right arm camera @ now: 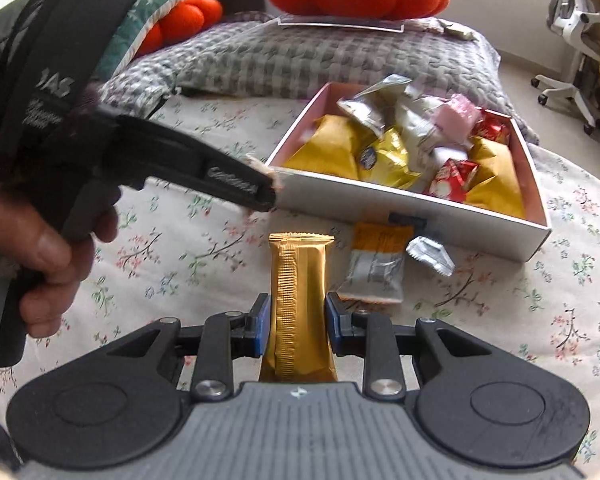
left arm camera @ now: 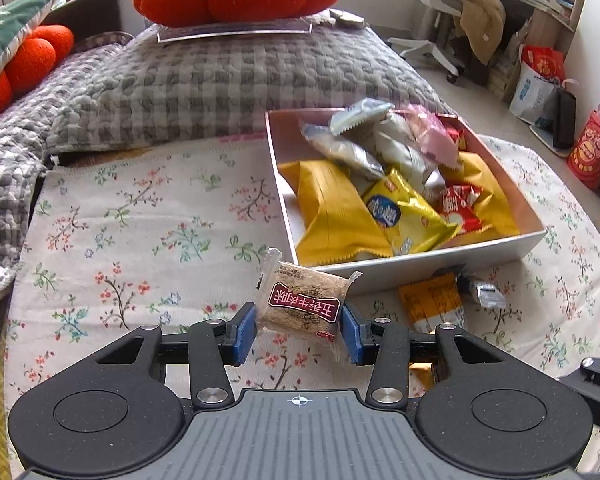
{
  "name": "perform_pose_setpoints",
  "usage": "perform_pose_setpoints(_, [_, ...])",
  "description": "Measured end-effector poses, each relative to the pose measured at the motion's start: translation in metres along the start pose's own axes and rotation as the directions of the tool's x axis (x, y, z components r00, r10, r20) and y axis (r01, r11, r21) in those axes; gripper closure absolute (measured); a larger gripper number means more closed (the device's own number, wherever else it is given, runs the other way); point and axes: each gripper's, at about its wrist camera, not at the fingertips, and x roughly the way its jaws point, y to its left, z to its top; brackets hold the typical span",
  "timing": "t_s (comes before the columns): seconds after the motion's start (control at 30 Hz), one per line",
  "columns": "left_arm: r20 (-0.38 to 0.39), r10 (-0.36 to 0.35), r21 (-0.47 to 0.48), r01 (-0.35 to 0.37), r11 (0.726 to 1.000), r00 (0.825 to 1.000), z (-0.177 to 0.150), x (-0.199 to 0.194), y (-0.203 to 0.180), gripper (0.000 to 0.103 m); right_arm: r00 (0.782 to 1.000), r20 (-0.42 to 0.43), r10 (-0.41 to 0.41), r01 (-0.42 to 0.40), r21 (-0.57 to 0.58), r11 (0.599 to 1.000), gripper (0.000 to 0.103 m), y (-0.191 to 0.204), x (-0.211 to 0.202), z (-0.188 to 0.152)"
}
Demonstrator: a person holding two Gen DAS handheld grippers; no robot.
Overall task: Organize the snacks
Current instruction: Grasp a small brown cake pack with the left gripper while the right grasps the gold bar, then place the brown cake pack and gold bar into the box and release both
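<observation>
Gold bar (right arm camera: 298,308) gripped short of box rim (right arm camera: 400,204).

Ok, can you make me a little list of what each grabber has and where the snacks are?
left gripper: shut on a clear-wrapped grain bar
right gripper: shut on a gold foil bar
box: white, open, heaped with yellow, silver, red and pink packets
loose on cloth: orange-and-white packet, small silver packet, both beside the box
surface: floral cloth
</observation>
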Motion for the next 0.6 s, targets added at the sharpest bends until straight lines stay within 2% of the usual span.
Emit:
perform_pose_setpoints(0.3, [0.034,-0.001,-0.017,0.002,1.000,0.999,0.020,0.000,0.002,0.061,0.998,0.064,-0.027,0.024,0.047,0.999,0.077,-0.032,-0.009,0.027])
perform_pose_setpoints(0.6, [0.040,-0.012,0.004,0.012,1.000,0.999,0.039,0.011,-0.006,0.061,0.997,0.064,-0.038,0.031,0.110,0.993,0.077,-0.069,0.003,0.051])
